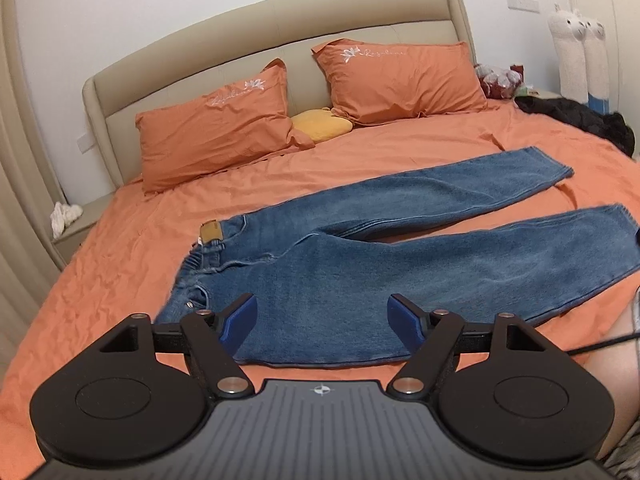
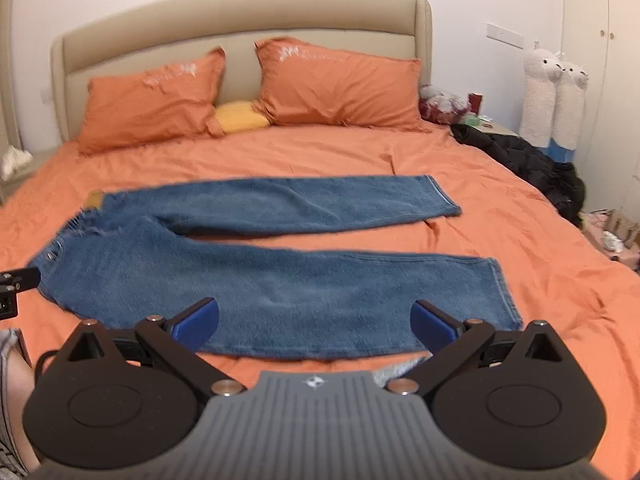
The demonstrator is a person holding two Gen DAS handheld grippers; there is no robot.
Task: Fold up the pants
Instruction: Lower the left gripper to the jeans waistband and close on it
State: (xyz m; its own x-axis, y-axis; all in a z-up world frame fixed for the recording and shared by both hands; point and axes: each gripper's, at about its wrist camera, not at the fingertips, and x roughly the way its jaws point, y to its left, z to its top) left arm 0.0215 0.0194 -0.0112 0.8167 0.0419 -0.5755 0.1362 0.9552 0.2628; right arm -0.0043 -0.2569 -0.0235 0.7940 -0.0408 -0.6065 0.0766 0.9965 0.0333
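Blue jeans [image 1: 360,264] lie flat on the orange bed sheet [image 1: 120,240], waistband to the left, both legs spread apart and running right. My left gripper [image 1: 322,316] is open and empty, hovering above the near edge of the jeans close to the waist and hip. In the right wrist view the jeans [image 2: 280,288] lie across the middle, hems to the right. My right gripper [image 2: 316,322] is open and empty, above the near leg's lower part. The tip of the left gripper [image 2: 16,280] shows at the left edge.
Two orange pillows [image 1: 224,120] and a yellow cushion [image 1: 320,124] lie against the beige headboard [image 1: 260,36]. A black garment [image 2: 528,160] lies on the bed's right side. White plush toys [image 2: 556,96] stand by the wall. A nightstand with cloth [image 1: 66,216] is at left.
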